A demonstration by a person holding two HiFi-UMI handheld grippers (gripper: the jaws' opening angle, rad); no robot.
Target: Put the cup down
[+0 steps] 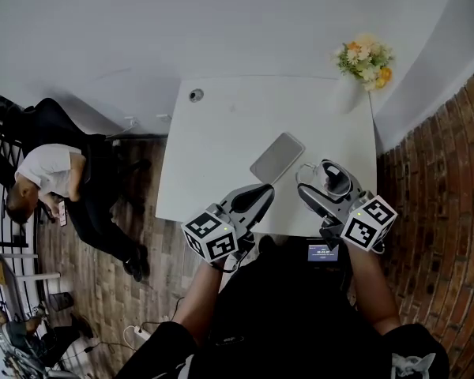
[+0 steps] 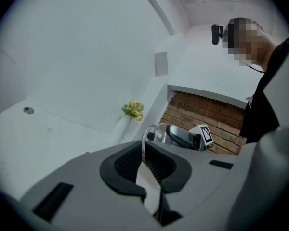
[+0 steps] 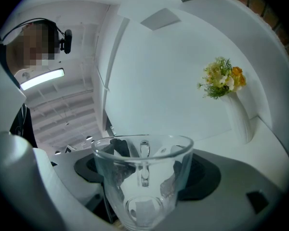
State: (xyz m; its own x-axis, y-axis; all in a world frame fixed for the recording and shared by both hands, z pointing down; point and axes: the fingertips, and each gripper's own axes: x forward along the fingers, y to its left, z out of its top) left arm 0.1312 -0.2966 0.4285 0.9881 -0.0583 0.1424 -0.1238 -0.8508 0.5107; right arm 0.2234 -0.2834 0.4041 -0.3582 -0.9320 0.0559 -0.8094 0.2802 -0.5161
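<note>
Over the near R side of the white table [image 1: 221, 133], the right gripper [image 1: 314, 186] is clamped on a clear glass cup [image 1: 308, 174]. In the right gripper view the cup stands upright between the dark pads [image 3: 197, 174], its handle turned toward the camera and nothing visible inside. Whether its base touches the tabletop can't be told from any view.

The left gripper [image 1: 261, 194] sits just beside it, to the L, also over the near edge. Its jaws are drawn together w/ only a thin slit between the ribbed pads [image 2: 127, 160], and nothing is held.

A flat grey slab [image 1: 277, 157] lies on the table just beyond both grippers, set at an angle. At the far R corner stands a white vase w/ yellow and white flowers [image 1: 365, 58], well apart from the cup. A small round fitting [image 1: 196, 95] sits near the far L corner.

L of the table, a person in a white top [image 1: 51, 172] sits bent forward, on a brick-pattern floor [image 1: 434, 180].
</note>
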